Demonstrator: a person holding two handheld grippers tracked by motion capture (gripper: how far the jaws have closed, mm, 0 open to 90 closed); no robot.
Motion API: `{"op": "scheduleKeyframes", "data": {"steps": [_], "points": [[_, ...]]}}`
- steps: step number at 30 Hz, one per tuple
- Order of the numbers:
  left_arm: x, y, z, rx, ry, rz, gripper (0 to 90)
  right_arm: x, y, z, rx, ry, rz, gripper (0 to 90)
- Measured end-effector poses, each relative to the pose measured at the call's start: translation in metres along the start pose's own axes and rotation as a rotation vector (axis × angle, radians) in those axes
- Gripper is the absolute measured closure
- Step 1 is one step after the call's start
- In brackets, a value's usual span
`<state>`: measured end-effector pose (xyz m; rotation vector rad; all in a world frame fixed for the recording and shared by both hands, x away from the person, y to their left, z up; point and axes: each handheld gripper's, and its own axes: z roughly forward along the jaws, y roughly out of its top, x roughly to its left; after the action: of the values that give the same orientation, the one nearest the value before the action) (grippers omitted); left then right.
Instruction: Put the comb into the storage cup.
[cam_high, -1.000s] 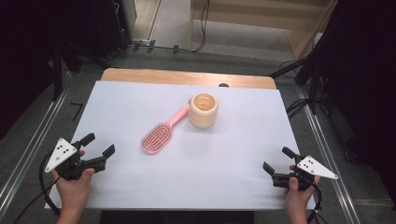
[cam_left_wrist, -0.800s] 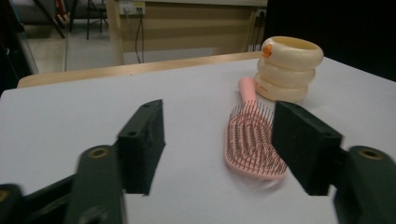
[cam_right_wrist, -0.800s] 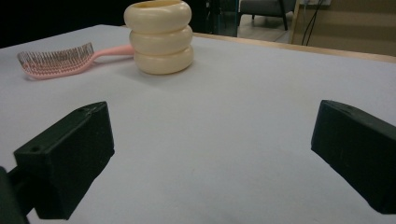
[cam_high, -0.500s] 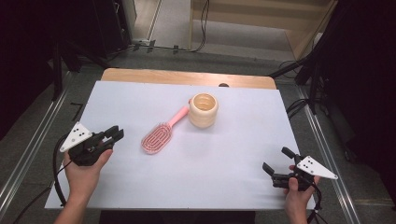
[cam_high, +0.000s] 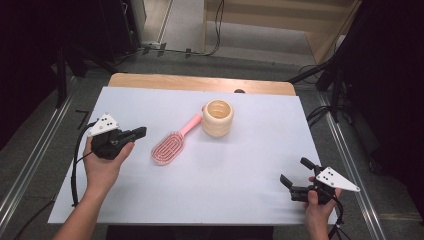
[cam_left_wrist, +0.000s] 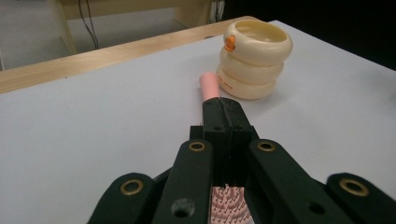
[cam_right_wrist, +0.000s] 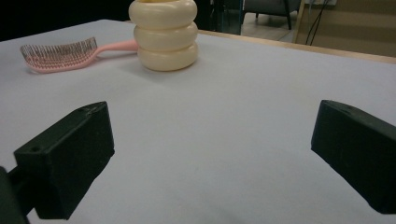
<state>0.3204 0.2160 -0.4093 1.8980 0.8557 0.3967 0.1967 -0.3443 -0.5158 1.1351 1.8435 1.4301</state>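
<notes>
- Pink plastic hairbrush (cam_high: 172, 144) with oval slotted head and straight handle, flat on the pale blue-white table sheet (cam_high: 240, 200), left of centre; bristles up, handle angled far and right.
- Handle tip touching or just short of the cream ribbed cup of three stacked rings (cam_high: 217, 118); cannot tell which. Small orange mark on cup rim in the left gripper view (cam_left_wrist: 229, 43).
- Left gripper (cam_high: 140, 132) just left of the brush head, off the sheet, pointing right toward it; jaws just closed, now pressed together with nothing between them.
- In the left gripper view, clenched black jaws over the brush: bristles (cam_left_wrist: 226, 205) under them, pink handle end beyond the tips.
- Left hand (cam_high: 103, 165) wrapped round the gripper body, forearm in from the near left edge, grey plate on top.
- Right gripper (cam_high: 294, 175) at the near right corner, low over the sheet, jaws spread wide and empty, well apart from brush and cup.
- Right hand (cam_high: 316, 205) at the near edge.
</notes>
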Motion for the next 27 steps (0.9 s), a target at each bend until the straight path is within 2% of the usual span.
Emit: {"op": "scheduleKeyframes", "data": {"steps": [12, 17, 27], "points": [[-0.005, 0.019, 0.035, 0.099, -0.088, 0.011, 90.0, 0.0, 0.0, 0.001, 0.006, 0.003, -0.006, 0.0], [-0.003, 0.023, 0.047, 0.12, -0.078, 0.006, 90.0, 0.0, 0.0, 0.001, 0.006, 0.004, -0.007, 0.0], [-0.001, 0.027, 0.066, 0.144, -0.091, -0.01, 90.0, 0.001, 0.0, 0.002, 0.008, 0.01, -0.015, 0.0]]}}
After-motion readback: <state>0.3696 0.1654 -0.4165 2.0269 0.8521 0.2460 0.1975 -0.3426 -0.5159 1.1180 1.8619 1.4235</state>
